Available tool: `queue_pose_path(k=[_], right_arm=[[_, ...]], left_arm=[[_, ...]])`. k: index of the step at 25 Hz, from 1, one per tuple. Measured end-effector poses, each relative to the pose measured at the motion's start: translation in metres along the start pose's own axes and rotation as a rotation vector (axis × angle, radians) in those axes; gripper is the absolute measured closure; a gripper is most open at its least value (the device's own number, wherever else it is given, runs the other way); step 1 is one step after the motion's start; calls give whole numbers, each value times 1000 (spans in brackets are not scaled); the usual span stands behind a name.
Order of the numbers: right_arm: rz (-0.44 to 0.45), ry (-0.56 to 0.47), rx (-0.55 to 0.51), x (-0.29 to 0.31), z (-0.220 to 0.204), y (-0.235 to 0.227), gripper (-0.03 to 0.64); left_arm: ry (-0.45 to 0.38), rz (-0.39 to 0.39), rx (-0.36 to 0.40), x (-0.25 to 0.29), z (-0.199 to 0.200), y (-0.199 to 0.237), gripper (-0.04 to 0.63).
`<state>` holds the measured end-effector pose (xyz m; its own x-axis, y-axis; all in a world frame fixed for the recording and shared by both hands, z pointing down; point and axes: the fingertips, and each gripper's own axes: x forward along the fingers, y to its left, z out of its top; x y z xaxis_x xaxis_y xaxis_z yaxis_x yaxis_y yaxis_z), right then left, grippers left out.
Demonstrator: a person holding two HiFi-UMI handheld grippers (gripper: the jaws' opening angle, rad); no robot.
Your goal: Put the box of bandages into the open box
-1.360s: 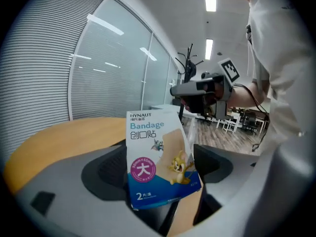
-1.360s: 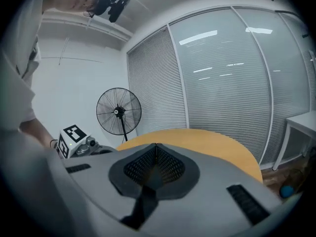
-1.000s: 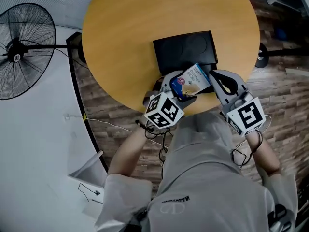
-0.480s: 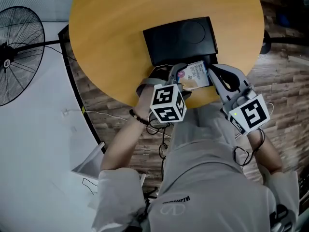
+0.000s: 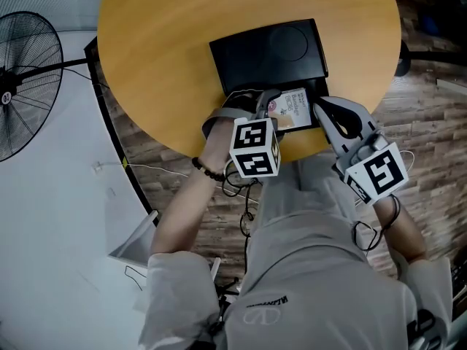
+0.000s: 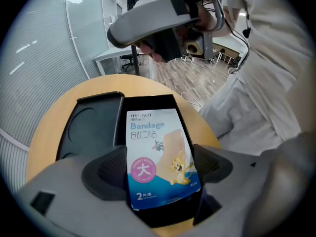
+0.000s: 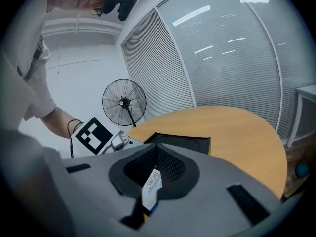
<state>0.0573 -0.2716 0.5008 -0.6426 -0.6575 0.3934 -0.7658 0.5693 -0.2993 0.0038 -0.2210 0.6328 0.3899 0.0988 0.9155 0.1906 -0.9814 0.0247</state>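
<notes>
The box of bandages (image 6: 157, 152), white and blue with cartoon figures, is pinched by its lower sides in my left gripper (image 6: 160, 166), which is shut on it. It hangs tilted over the near compartment of the open black box (image 6: 148, 107). From the head view, the bandage box (image 5: 292, 108) lies over the black box's (image 5: 266, 53) near edge, with the left gripper (image 5: 271, 108) just behind it. My right gripper (image 5: 321, 108) sits immediately to the right, its jaws closed together on nothing. Through their padded gap a strip of the bandage box (image 7: 152, 181) shows.
The black box rests on a round wooden table (image 5: 160, 42), near its front edge. A standing fan (image 5: 22, 86) is on the floor to the left. Cables lie on the wood-pattern floor below the table.
My left gripper has carried the bandage box forward and lowered it over the black box. The right gripper has stayed in place.
</notes>
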Motion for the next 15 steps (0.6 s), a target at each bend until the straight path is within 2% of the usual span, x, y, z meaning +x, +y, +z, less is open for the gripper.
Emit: queue_pose_path(k=[15], right_arm=[[0, -3, 13, -2, -4, 3, 598]], left_arm=[[-53, 0, -19, 1, 3, 0, 166]])
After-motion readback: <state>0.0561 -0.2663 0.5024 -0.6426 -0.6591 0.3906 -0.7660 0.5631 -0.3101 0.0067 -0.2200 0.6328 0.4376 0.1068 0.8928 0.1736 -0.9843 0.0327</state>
